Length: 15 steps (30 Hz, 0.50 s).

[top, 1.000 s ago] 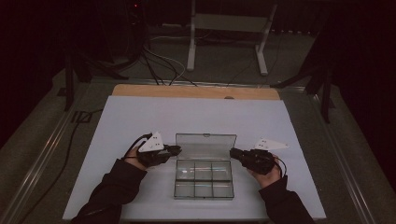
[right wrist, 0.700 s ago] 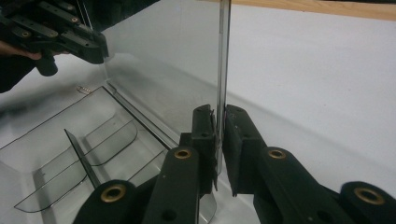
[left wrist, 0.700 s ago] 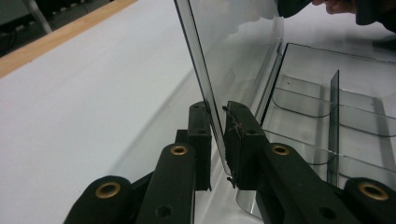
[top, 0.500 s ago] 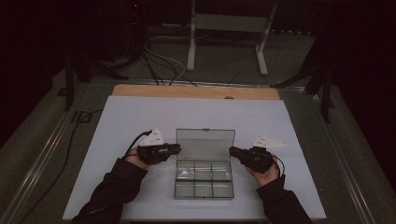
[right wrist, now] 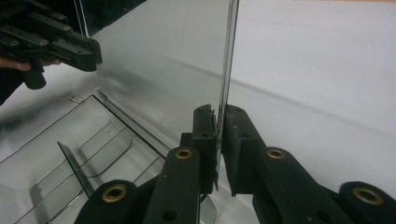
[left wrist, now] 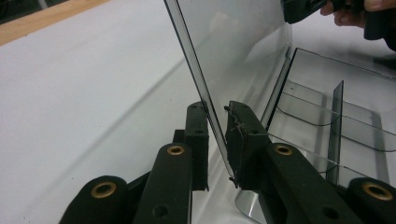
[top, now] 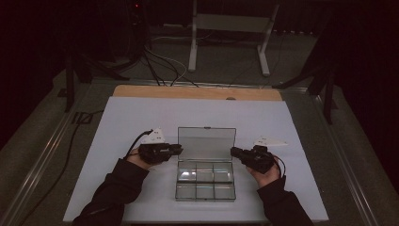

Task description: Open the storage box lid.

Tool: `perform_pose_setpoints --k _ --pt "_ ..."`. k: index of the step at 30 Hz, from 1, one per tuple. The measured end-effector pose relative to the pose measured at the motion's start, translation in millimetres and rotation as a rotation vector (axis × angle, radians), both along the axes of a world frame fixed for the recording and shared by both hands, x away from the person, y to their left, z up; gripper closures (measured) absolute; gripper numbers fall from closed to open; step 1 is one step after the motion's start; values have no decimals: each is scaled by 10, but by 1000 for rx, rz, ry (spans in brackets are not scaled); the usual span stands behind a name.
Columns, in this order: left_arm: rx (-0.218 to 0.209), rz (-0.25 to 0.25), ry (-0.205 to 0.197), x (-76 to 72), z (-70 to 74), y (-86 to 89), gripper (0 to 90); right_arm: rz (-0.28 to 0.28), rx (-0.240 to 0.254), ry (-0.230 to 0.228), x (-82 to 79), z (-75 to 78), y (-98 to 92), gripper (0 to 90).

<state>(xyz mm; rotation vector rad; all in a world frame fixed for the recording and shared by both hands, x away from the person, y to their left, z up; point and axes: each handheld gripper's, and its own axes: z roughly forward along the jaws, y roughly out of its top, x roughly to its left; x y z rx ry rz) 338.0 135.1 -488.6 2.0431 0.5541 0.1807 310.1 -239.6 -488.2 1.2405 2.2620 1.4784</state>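
Observation:
A clear plastic compartment box (top: pixel 205 181) lies on the white table with its lid (top: pixel 206 142) standing upright at the back. My left gripper (top: pixel 178 149) pinches the lid's left edge and my right gripper (top: pixel 234 151) pinches its right edge. In the left gripper view the lid (left wrist: pixel 233 46) runs slantwise between my left gripper (left wrist: pixel 217 105)'s narrow jaws, touching both pads. The right gripper view has the lid's edge (right wrist: pixel 229 56) between my right gripper (right wrist: pixel 218 109)'s jaws, with the box's dividers (right wrist: pixel 70 158) below. The compartments look empty.
A white sheet (top: pixel 117 122) covers the table, with a wooden strip (top: pixel 197 92) along its far edge. Beyond it, metal stand legs (top: pixel 193 47) and cables (top: pixel 160 70) sit on the dark floor. A cable (top: pixel 70 141) runs along the table's left side.
The lid's top edge shows a little higher than a second ago. Both hands have kept their places at the lid's two sides.

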Motion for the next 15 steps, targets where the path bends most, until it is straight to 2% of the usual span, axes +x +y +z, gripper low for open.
perform_pose_setpoints --k 3,7,15 --pt "-4 8 18 12 -3 -2 806 -9 1 11 15 -2 6 830" --pt "-2 9 22 21 -4 -2 801 -16 6 22 24 -8 9 830" --pt "-17 15 83 91 -20 7 792 -31 14 48 59 -26 14 830"
